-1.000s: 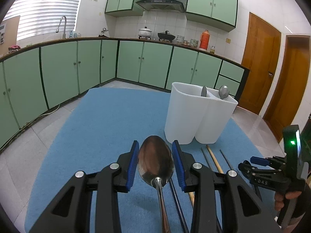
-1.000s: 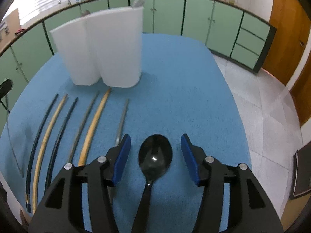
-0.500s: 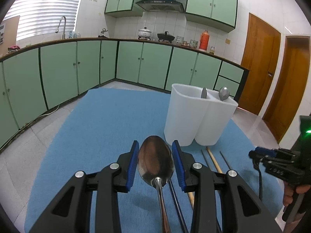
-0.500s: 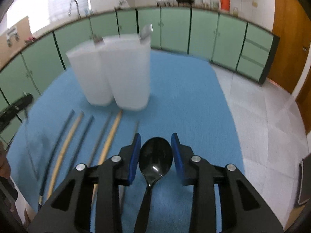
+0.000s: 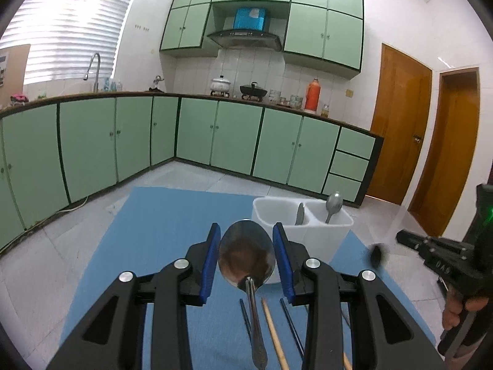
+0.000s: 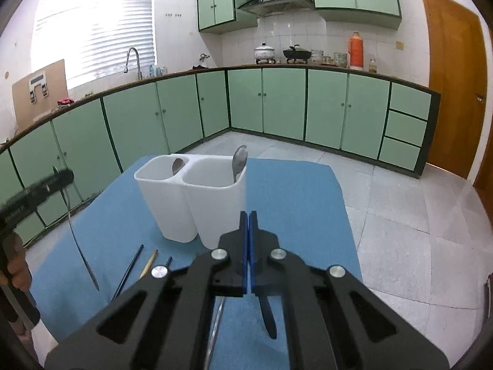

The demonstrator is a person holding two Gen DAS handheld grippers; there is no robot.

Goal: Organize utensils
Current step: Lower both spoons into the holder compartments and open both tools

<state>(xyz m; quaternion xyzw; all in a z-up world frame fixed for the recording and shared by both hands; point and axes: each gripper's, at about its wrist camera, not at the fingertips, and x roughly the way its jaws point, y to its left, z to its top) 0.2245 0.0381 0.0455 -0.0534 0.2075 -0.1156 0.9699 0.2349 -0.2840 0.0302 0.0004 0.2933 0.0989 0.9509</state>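
My left gripper (image 5: 246,254) is shut on a silver spoon (image 5: 246,254), its bowl between the blue pads and its handle hanging down, raised above the blue mat (image 5: 160,215). My right gripper (image 6: 248,225) is shut on a black spoon whose handle (image 6: 267,317) hangs below the jaws; its bowl shows in the left wrist view (image 5: 376,255). A white two-compartment holder (image 6: 191,197) stands on the mat with a silver spoon in each compartment (image 6: 239,160). Both grippers are lifted, near and just short of the holder. The left gripper shows at the left of the right wrist view (image 6: 58,178).
Chopsticks, black and wooden, lie on the mat in front of the holder (image 6: 128,273) (image 5: 272,330). Green kitchen cabinets (image 5: 215,138) and a tiled floor surround the table. Wooden doors (image 5: 397,123) are at the right.
My right gripper closed on the black spoon and lifted it off the mat. Both grippers rose and tilted level, so the holder now appears lower.
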